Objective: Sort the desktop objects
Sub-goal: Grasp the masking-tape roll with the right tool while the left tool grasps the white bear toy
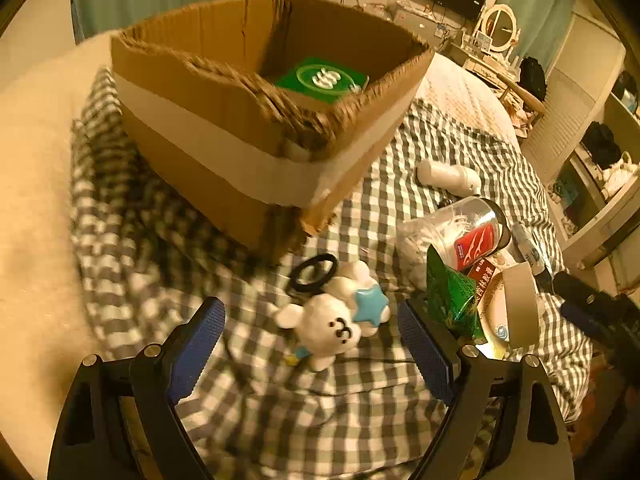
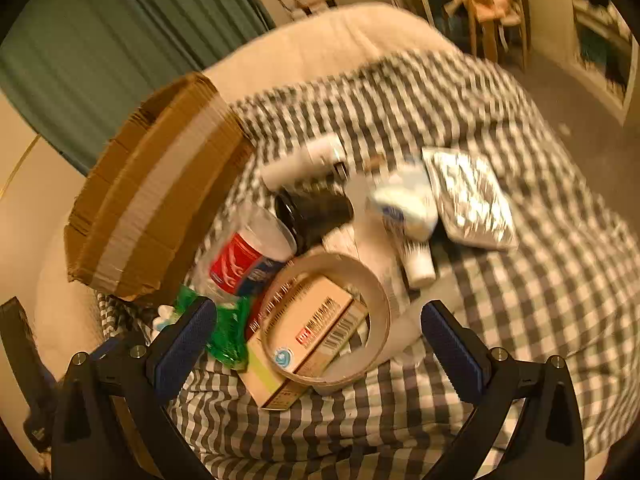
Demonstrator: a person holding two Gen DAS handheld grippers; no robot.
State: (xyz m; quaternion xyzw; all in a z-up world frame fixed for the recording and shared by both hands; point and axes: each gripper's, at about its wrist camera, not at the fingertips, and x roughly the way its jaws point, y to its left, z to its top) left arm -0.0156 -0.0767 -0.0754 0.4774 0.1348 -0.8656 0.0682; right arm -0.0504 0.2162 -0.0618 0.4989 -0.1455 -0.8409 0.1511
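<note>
L tongs (image 1: 312, 344) hang low over the bed, spread wide, holding nothing. Toy bear (image 1: 326, 326) lies between the tips, bottom middle, head toward camera. Box (image 1: 224, 128) sits upper left w/ a green pack (image 1: 322, 80) inside. R tongs (image 2: 318, 334) also wide & empty, over a tape ring (image 2: 378, 292) around a barcode carton (image 2: 312, 328). Writing too blurry to read.

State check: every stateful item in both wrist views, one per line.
cardboard box: open top, green packet inside
left tongs: open, empty, plush bear between the fingers' line
right tongs: open, empty
plush bear: lying on the checked cloth
clear plastic cup: tipped on its side
tape roll: leaning on a small carton
white bottle: lying flat
</note>
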